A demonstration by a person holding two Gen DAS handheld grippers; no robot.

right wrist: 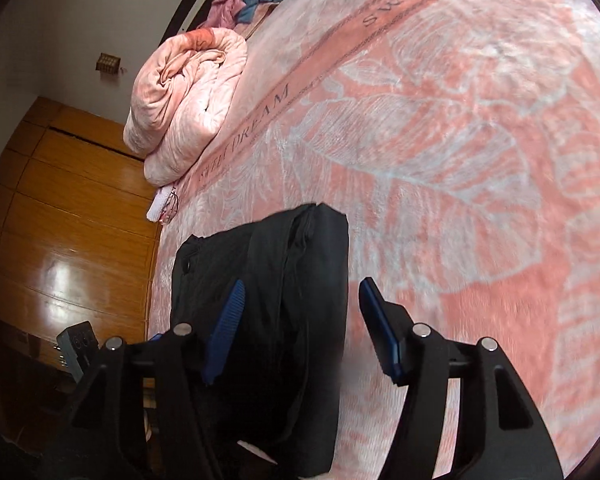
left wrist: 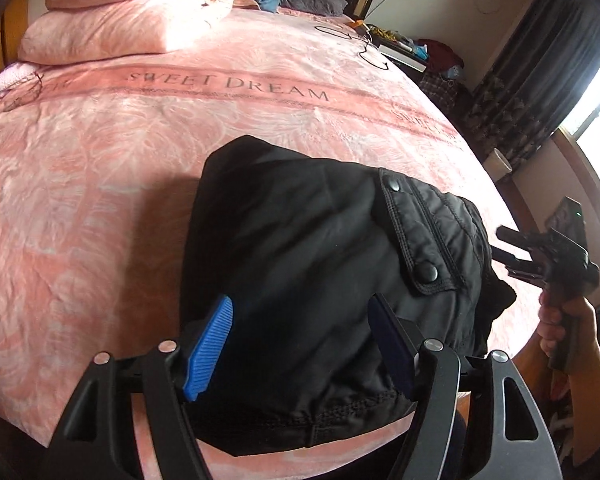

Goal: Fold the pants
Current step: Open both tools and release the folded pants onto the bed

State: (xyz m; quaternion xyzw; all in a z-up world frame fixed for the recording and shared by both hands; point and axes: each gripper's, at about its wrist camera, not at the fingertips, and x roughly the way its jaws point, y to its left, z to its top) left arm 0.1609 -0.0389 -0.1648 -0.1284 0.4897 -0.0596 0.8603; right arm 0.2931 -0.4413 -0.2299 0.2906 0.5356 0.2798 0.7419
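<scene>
Both grippers stand with their jaws apart and nothing pinched: the left gripper [left wrist: 300,340] hovers with the folded black pants [left wrist: 320,280] spread below and ahead of its blue pads [left wrist: 210,346], and the right gripper [right wrist: 300,328] has the same bundle under its left pad while its right pad sits over bare bedspread [right wrist: 480,160]. The pants lie as a compact dark stack on the pink bed, near its front edge, with a snap-buttoned pocket flap [left wrist: 416,236] on top, to the right of the left gripper.

Judging from this, the fold looks close to finished, so the main risk is undoing it. If either gripper drops or sweeps sideways with the pads this low, a finger could catch the top layer and drag it off the stack. The pocket flap and the loose hem nearest the left gripper look like the likeliest snag points. A one-sided pinch by the right gripper, which straddles only the bundle's edge, could lift a single layer and let the rest slide open. The slick fabric may also slump toward the bed's near edge if pushed. The hand [left wrist: 556,328] holding the right gripper is close by, so the two tools could also bump.
</scene>
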